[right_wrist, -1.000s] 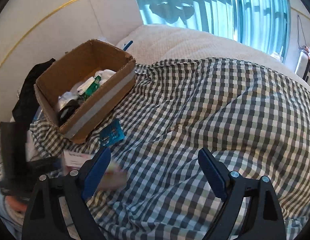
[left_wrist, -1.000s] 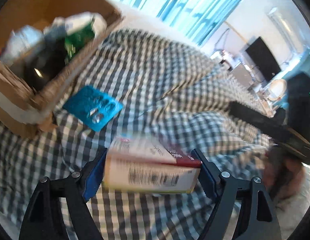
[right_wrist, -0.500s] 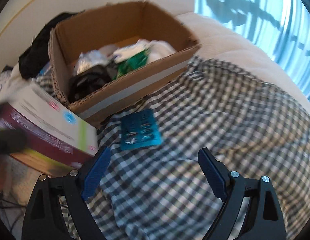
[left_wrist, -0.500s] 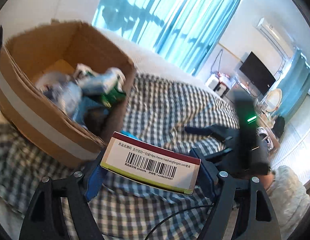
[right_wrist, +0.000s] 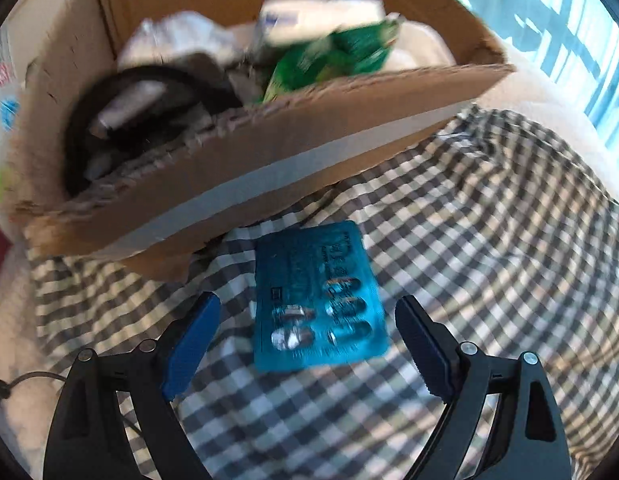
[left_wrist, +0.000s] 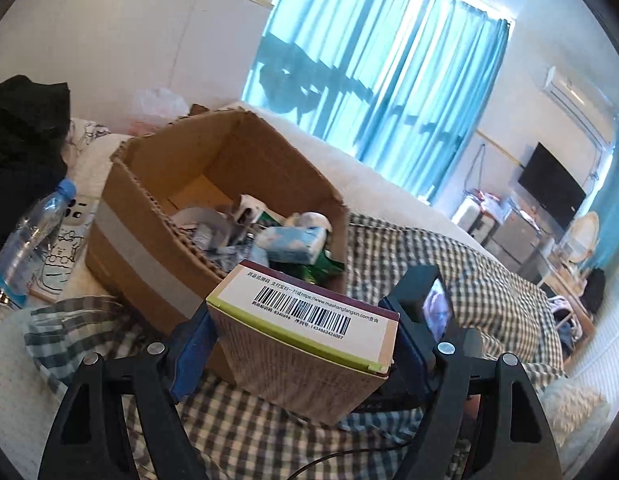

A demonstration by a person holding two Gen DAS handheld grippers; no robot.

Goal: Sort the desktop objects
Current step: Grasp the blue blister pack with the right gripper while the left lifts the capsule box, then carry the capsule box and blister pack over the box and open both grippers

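My left gripper (left_wrist: 305, 344) is shut on a medicine box (left_wrist: 309, 336) with a barcode, held in the air just in front of the open cardboard box (left_wrist: 149, 248). That box holds several packets and wrappers. In the right wrist view, my right gripper (right_wrist: 309, 336) is open, its jaws on either side of a blue blister pack of pills (right_wrist: 317, 300) lying on the checked cloth, just in front of the cardboard box (right_wrist: 269, 152). The right gripper's body (left_wrist: 433, 308) shows behind the medicine box.
The checked cloth (left_wrist: 469, 264) covers a white bed. A water bottle (left_wrist: 25, 240) and black clothes (left_wrist: 21, 136) lie left of the cardboard box. A television (left_wrist: 549, 188) and blue curtains (left_wrist: 369, 80) are at the back.
My left gripper has lifted the medicine box off the cloth and brought it up to the cardboard box. My right gripper has moved forward and down around the blister pack.
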